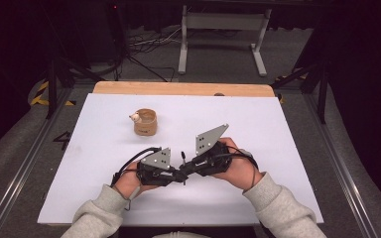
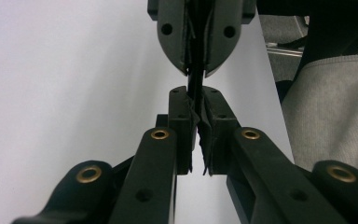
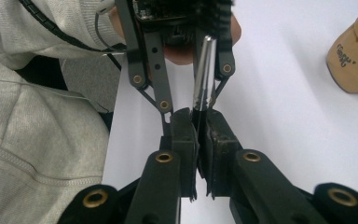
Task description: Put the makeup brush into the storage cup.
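— Pinching the slim rod [image 3: 203,74] with left hand-held gripper [image 1: 178,174] and right hand-held gripper [image 1: 189,167] alike, jaws shut tight on it, tip to tip by the desk's [image 1: 278,148] near edge, midway along.
— Risks twisting it loose. Could slip, drop and roll off that edge if pulled unevenly.

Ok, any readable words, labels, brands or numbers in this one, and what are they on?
Small dark print on the tan holder's side, right gripper view: a short word, too blurred to read.
High view: same holder, print too small to make out.
Left gripper and right gripper, including their grey plates: no lettering seen.
White table top: no text.
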A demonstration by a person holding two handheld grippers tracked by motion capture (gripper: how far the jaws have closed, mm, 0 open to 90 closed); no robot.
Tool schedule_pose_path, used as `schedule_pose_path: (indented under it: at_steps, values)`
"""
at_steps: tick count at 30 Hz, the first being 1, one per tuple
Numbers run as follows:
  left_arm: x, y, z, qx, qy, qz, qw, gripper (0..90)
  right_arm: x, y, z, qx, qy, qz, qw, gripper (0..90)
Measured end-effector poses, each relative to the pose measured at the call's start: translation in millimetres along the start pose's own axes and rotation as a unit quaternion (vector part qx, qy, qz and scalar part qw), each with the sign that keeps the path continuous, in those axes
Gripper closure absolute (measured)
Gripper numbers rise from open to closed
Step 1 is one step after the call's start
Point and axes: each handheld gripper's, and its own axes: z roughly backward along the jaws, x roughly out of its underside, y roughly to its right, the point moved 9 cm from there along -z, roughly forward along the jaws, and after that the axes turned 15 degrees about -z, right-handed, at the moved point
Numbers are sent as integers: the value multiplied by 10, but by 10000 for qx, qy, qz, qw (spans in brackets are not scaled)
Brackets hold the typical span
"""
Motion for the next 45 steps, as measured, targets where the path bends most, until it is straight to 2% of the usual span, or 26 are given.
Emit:
schedule_pose_path:
  at_steps: [2, 4, 6, 7, 10, 13, 15, 19, 23, 24, 25, 27, 28, 32, 36, 37, 41, 45]
  values:
    - [2, 0, 10, 19, 34, 9, 10000, 847, -2, -7, 2, -19, 19, 37, 10000, 827]
    - [-4, 0, 12, 11, 52, 13, 10000, 848, -16, 1, 7, 17, 105, 88, 9999, 715]
    - [-5, -3, 18, 2, 57, 36, 10000, 848, -19, -1, 8, 5, 143, 69, 9999, 683]
    - [-3, -4, 21, -5, 58, 53, 10000, 848, -23, 5, 12, 13, 202, 61, 9998, 633]
    - [4, -19, 35, -30, 109, 99, 9999, 848, -38, 14, 39, -8, 418, -150, 9990, 546]
    - [5, -39, 61, -81, 156, 128, 9998, 848, -79, 15, 114, 38, 818, -142, 9965, 402]
    - [2, -55, 81, -123, 207, 169, 9996, 848, -89, 20, 161, 65, 1020, -194, 9946, 353]
    - [-6, -97, 132, -256, 285, 224, 9990, 848, -70, 72, 244, 247, 1235, -232, 9918, 268]
    - [-23, -149, 203, -446, 422, 334, 9976, 848, -44, 111, 331, 336, 1500, -298, 9877, 180]
    - [-23, -149, 203, -446, 422, 334, 9976, 848, -44, 111, 331, 336, 1500, -298, 9877, 180]
    - [-26, -165, 224, -496, 461, 369, 9970, 848, -25, 143, 376, 382, 1662, -355, 9847, 138]
    - [-29, -190, 253, -562, 503, 410, 9963, 848, -12, 169, 405, 440, 1780, -393, 9823, 100]
    - [-31, -207, 275, -610, 526, 444, 9958, 848, -12, 169, 405, 440, 1780, -393, 9823, 100]
    - [-40, -270, 355, -750, 563, 517, 9943, 848, 38, 238, 490, 585, 1996, -489, 9769, 58]
    - [-51, -321, 421, -840, 594, 561, 9931, 848, 93, 283, 562, 684, 2158, -571, 9724, 54]
    - [-65, -358, 471, -916, 632, 574, 9921, 848, 113, 298, 581, 721, 2193, -576, 9713, 55]
    - [-86, -418, 540, -1034, 647, 598, 9907, 848, 160, 331, 613, 826, 2232, -557, 9697, 54]
    - [-103, -472, 596, -1085, 647, 656, 9898, 848, 211, 373, 652, 876, 2356, -633, 9658, 52]
